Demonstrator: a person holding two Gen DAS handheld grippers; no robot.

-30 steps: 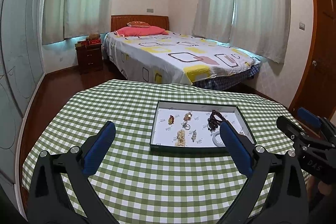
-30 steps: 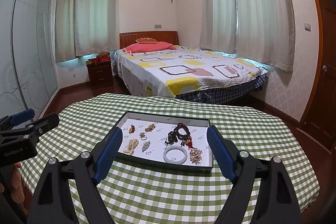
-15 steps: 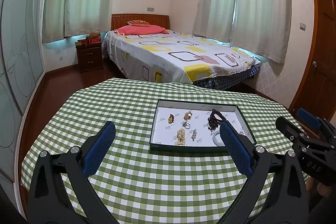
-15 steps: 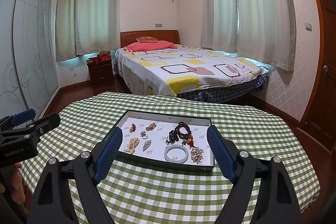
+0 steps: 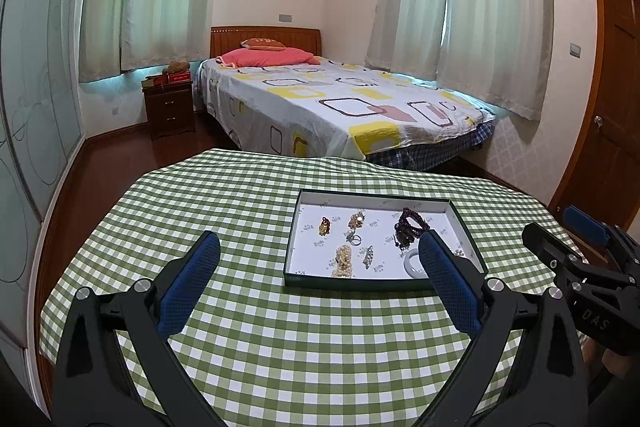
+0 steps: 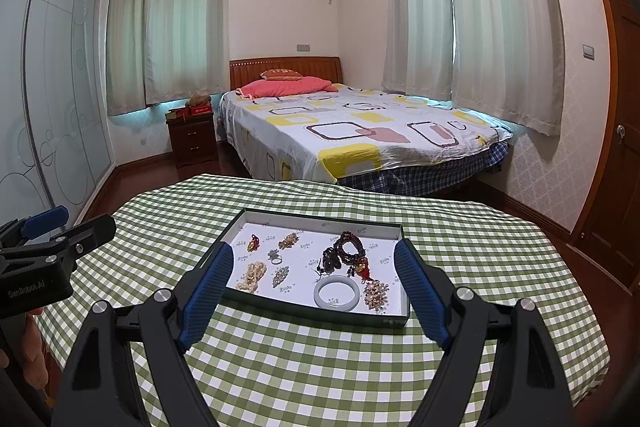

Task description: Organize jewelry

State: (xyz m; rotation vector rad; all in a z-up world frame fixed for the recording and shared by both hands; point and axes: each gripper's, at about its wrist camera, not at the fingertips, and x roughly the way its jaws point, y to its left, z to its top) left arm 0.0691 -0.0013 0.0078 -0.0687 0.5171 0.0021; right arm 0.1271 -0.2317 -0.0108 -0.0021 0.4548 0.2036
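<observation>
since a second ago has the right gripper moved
Yes, slightly back and up: in its own view the tray and bed sit a little lower than before. The right gripper is open over the table.

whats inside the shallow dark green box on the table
The shallow dark green box holds a white bangle, dark bead strands, a silver ring and small brooches. The near wall hides its front floor strip.

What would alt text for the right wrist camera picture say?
An open right gripper hovers over a green checked table, framing a shallow tray of jewelry: a pale bangle, dark beads. A bed stands behind.
</observation>
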